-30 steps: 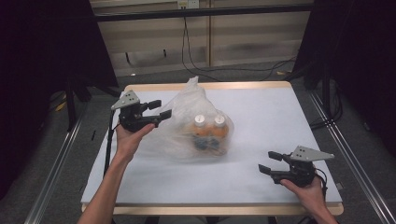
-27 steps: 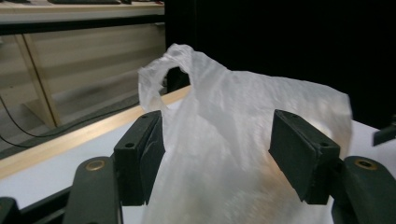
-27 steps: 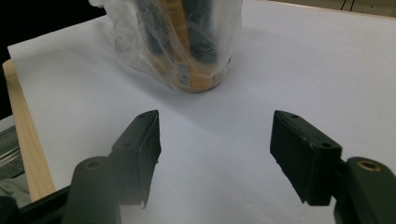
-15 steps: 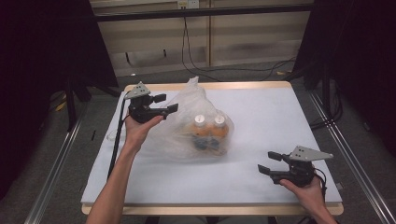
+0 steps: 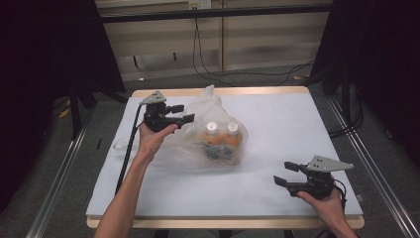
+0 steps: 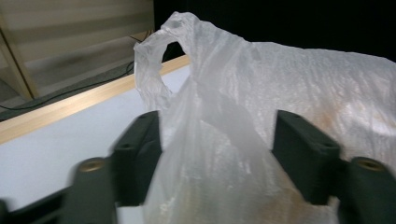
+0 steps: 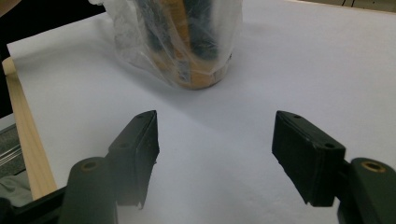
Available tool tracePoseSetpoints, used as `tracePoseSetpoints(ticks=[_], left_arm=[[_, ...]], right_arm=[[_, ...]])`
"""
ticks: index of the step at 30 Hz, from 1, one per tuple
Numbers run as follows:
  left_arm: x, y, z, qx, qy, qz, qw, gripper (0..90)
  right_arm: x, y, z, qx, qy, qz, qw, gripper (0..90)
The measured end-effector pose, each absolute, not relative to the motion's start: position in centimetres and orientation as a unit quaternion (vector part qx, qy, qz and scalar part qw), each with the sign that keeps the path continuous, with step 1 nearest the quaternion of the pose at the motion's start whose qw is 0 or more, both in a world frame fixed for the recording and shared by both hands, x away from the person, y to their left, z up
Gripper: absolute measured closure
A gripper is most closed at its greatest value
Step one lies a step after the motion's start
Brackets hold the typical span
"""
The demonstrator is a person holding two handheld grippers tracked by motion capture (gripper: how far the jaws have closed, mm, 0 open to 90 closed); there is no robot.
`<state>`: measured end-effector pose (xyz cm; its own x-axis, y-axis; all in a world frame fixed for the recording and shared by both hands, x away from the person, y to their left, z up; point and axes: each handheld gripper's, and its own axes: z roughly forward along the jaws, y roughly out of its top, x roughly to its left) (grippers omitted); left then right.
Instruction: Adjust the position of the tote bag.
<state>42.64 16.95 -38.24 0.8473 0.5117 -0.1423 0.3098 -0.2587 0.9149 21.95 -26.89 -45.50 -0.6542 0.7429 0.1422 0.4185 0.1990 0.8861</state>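
A clear plastic bag (image 5: pixel 198 148) lies at the middle left of the white table (image 5: pixel 297 124). Two orange bottles with white caps (image 5: pixel 222 130) stand inside it. My left gripper (image 5: pixel 185 113) is at the bag's upper left, level with its bunched top. In the left gripper view its jaws (image 6: pixel 217 154) straddle the thin plastic (image 6: pixel 261 79) below the handle loop. They have just been closing, with the plastic loose between them. My right gripper (image 5: pixel 283 173) rests near the front right, open and with nothing between its jaws (image 7: pixel 215 154). It faces the bag (image 7: pixel 177 37).
The table has a wooden rim (image 5: pixel 223 91). Cables run on the floor behind it (image 5: pixel 218 74). Metal rails (image 5: pixel 361 148) flank both sides. Bare white tabletop lies to the right of the bag.
My left hand moved right and down to the bag's top, and its jaws now stand narrower around the plastic. The right gripper stayed put.
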Motion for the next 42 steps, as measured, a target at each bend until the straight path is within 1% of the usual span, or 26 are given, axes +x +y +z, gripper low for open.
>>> tracePoseSetpoints(ticks=[1, 2, 3, 4, 5, 6, 8, 13, 14, 17, 18, 22, 29, 35, 42], left_arm=[[42.5, 16.9, -38.2, 0.789, 0.260, 0.089, 0.550, 50.1], [42.2, 16.7, -38.1, 0.792, 0.249, 0.092, 0.549, 63.5], [42.2, 16.7, -38.1, 0.792, 0.249, 0.092, 0.549, 68.4], [42.1, 16.6, -38.0, 0.794, 0.248, 0.095, 0.546, 68.4], [42.1, 16.6, -38.0, 0.794, 0.243, 0.094, 0.549, 71.8], [41.9, 16.5, -38.0, 0.794, 0.239, 0.094, 0.551, 78.5], [41.8, 16.5, -37.9, 0.795, 0.235, 0.093, 0.551, 89.2], [41.1, 16.3, -37.3, 0.793, 0.222, 0.095, 0.559, 90.0], [40.7, 16.2, -37.0, 0.794, 0.217, 0.106, 0.558, 90.0], [40.5, 16.1, -36.8, 0.794, 0.212, 0.110, 0.559, 90.0], [40.3, 16.0, -36.7, 0.790, 0.207, 0.109, 0.566, 90.0], [40.1, 16.0, -36.5, 0.784, 0.206, 0.105, 0.576, 90.0], [39.3, 15.8, -35.8, 0.782, 0.192, 0.107, 0.584, 90.0], [38.5, 15.3, -35.2, 0.780, 0.178, 0.110, 0.589, 90.0], [37.6, 14.9, -34.5, 0.781, 0.160, 0.110, 0.594, 90.0]], right_arm=[[21.9, -26.9, -45.5, 0.382, 0.758, 0.504, 0.162, 31.6], [21.9, -26.9, -45.5, 0.381, 0.758, 0.504, 0.162, 31.4], [21.9, -26.9, -45.5, 0.381, 0.758, 0.504, 0.162, 31.4], [21.9, -26.9, -45.5, 0.381, 0.758, 0.504, 0.162, 31.4], [21.9, -26.9, -45.5, 0.381, 0.758, 0.504, 0.161, 31.4], [21.9, -26.9, -45.5, 0.381, 0.758, 0.504, 0.161, 31.3], [22.0, -26.9, -45.5, 0.382, 0.758, 0.505, 0.160, 31.4], [22.1, -27.0, -45.4, 0.383, 0.755, 0.508, 0.158, 31.4], [22.1, -26.9, -45.3, 0.383, 0.754, 0.510, 0.158, 31.4], [22.1, -26.9, -45.2, 0.383, 0.755, 0.507, 0.160, 31.5], [22.2, -26.8, -45.1, 0.381, 0.757, 0.507, 0.156, 33.8], [22.3, -26.8, -44.8, 0.382, 0.759, 0.506, 0.149, 34.6], [22.6, -26.4, -43.6, 0.369, 0.758, 0.517, 0.150, 35.4], [22.9, -25.6, -43.0, 0.355, 0.764, 0.521, 0.141, 34.4], [24.0, -25.2, -41.5, 0.359, 0.757, 0.525, 0.150, 35.0]])
